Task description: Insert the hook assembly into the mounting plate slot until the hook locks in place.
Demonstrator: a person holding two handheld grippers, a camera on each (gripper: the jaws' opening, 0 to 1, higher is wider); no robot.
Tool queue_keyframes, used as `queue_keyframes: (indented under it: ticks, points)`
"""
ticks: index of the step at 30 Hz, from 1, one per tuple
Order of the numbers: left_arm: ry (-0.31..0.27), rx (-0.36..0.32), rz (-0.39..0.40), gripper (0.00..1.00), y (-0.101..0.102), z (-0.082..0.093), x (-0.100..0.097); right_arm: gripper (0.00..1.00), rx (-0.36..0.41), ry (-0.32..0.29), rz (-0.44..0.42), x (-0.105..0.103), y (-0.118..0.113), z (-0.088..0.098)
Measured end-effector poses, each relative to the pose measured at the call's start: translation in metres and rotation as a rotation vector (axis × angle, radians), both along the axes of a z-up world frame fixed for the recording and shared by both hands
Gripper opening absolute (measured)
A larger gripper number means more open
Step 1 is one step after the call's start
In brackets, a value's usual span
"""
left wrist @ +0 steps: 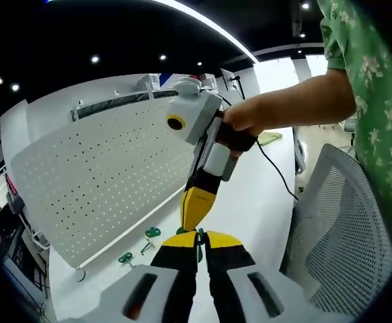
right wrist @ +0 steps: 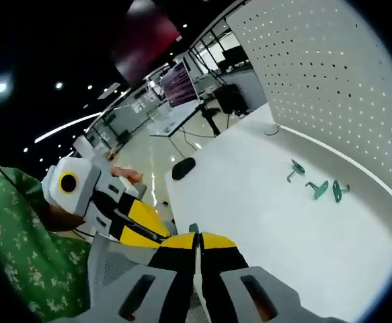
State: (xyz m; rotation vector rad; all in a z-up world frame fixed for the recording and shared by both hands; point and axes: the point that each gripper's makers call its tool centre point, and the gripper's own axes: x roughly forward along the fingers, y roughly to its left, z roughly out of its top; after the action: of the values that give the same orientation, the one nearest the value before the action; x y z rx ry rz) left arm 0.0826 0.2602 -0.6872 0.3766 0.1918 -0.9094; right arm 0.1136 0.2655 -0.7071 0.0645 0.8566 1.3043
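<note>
Pegboard panel (left wrist: 95, 168), white, perforated, stands tilted up along the far edge of the white table (right wrist: 249, 202); taken here as the mounting plate, its holes the slots. Grey mesh chair back (left wrist: 343, 235) sits at the table's near side by the person's green patterned sleeve (left wrist: 370, 81). Left gripper (left wrist: 199, 237): jaws pressed together, a sliver of green showing at the tips, so it appears to pinch a small green piece, probably one hook, though too little shows to be sure. Right gripper (right wrist: 195, 232): jaws closed flat against each other, nothing visible between them; in the left gripper view it (left wrist: 197, 214) comes in from above, held in the person's hand (left wrist: 244, 118), yellow tips pointing down and nearly touching the left tips. Both grippers hang close together at the table's near edge. Loose green hooks (right wrist: 317, 188), three of them, lie flat on the table just beside the foot of the panel, clustered, stems roughly along the panel's lower edge; also seen low in the left gripper view (left wrist: 138, 247). Key relation: panel and hooks lie ahead and to the left of the left gripper, ahead and to the right of the right gripper, well apart from both. Neither is clearly nearer. Judgement: insertion not yet begun; next move needs a forward carry across the table, the hook's stem turned square to the panel face before pushing in
</note>
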Motion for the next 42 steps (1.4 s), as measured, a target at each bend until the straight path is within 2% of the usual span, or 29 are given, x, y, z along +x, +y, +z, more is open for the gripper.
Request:
queue_keyframes:
  ticks: [4, 10, 16, 23, 29, 31, 34, 39, 42]
  points:
    - [0.042, -0.068, 0.029, 0.03, 0.004, 0.004, 0.004, 0.01, 0.012, 0.012, -0.009, 0.0, 0.001, 0.001]
    - [0.136, -0.181, 0.068, 0.03, 0.011, 0.008, 0.01, 0.01, 0.054, 0.011, -0.022, 0.002, 0.002, 0.004]
    - [0.211, -0.281, 0.097, 0.02, 0.017, 0.01, 0.014, 0.05, 0.087, -0.021, -0.035, 0.005, 0.003, 0.005]
    - [0.272, -0.367, 0.104, 0.02, 0.021, 0.017, 0.017, 0.07, 0.163, 0.008, -0.053, 0.004, 0.002, 0.012]
    - [0.36, -0.482, 0.112, 0.02, 0.026, 0.023, 0.019, 0.07, 0.207, 0.024, -0.056, 0.001, 0.001, 0.019]
    - [0.389, -0.521, 0.103, 0.02, 0.026, 0.025, 0.018, 0.09, 0.228, 0.019, -0.046, -0.001, 0.001, 0.022]
    - [0.397, -0.541, 0.077, 0.02, 0.026, 0.029, 0.015, 0.15, 0.242, 0.004, -0.023, -0.005, 0.001, 0.023]
    - [0.401, -0.529, -0.018, 0.02, 0.019, 0.035, 0.001, 0.19, 0.284, -0.009, 0.052, -0.019, 0.006, 0.032]
    - [0.389, -0.541, -0.089, 0.02, 0.016, 0.044, -0.009, 0.18, 0.327, -0.027, 0.116, -0.03, 0.008, 0.042]
